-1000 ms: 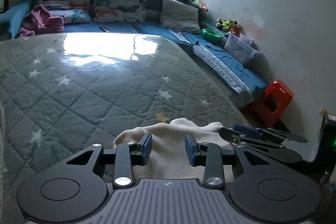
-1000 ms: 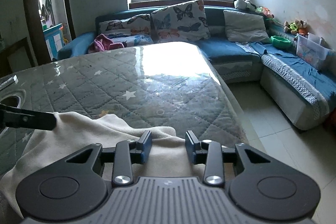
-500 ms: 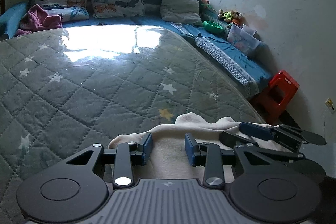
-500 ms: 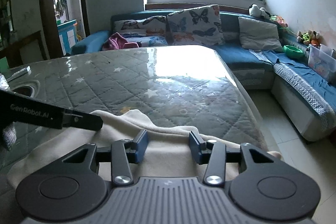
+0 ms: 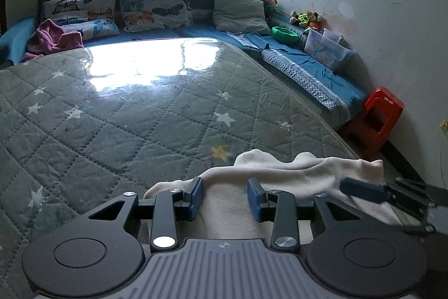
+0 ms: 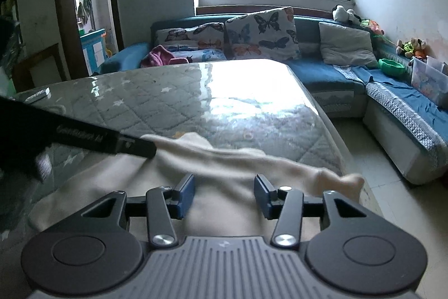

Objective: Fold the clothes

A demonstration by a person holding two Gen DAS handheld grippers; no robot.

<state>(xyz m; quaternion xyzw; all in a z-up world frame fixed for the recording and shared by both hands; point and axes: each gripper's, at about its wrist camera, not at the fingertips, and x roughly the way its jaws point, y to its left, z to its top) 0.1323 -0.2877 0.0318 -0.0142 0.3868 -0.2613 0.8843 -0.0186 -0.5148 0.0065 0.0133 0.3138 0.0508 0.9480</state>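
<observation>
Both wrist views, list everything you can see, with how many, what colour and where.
cream garment: one, cream, rumpled at the near edge of the table
quilted table cover: one, grey-green with stars, under a glossy clear sheet
sofa: one, blue, L-shaped behind and beside the table
butterfly cushions: at least two, white with butterflies, sofa back
plain cushion: one, grey, sofa corner
pink cloth: one, pink, sofa's left end
bowl: one, green, on the sofa
storage box: one, clear, on the sofa
stool: one, red, by the wall
soft toys: several, sofa back
left gripper: open, over the garment
right gripper: open, over the garment
</observation>
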